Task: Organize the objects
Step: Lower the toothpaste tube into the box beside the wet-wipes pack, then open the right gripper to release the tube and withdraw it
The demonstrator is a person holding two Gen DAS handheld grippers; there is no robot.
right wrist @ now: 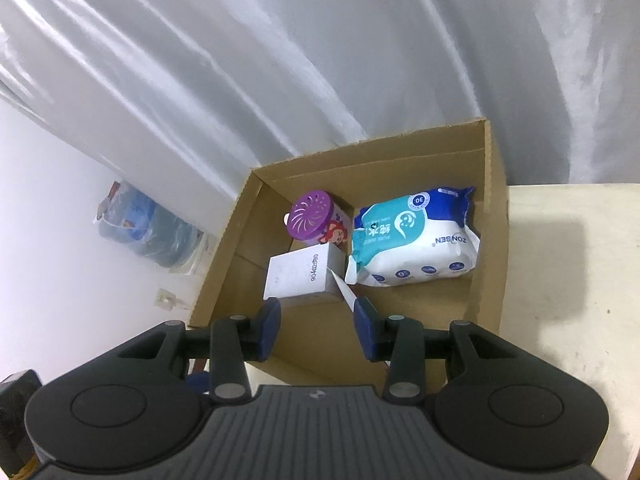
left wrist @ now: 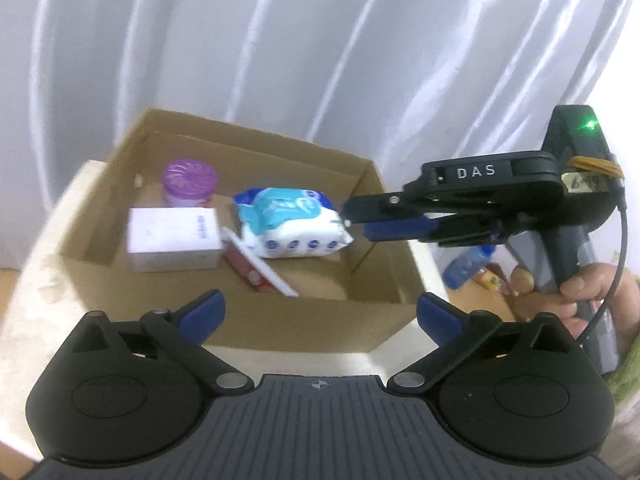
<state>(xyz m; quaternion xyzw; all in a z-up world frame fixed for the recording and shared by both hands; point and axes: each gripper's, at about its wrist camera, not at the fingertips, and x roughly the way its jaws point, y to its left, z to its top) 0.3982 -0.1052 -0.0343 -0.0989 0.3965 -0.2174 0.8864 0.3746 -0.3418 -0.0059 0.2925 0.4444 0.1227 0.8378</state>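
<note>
Matt cardboard box (right wrist: 498,240); glossy plastic wipes pack (right wrist: 412,244); backdrop (right wrist: 280,60) perhaps satin.

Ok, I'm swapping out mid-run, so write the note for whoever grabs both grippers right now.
Left gripper: open, empty, held back from the cardboard box.
Right gripper: open, empty, above the box's near wall.
In the box: purple-lidded jar, white box, wipes pack, and a red-and-white flat pack lying between the white box and the wipes.
Done: four items boxed.
Left: a blue bottle lies beyond the table; whether it belongs is unclear.
</note>
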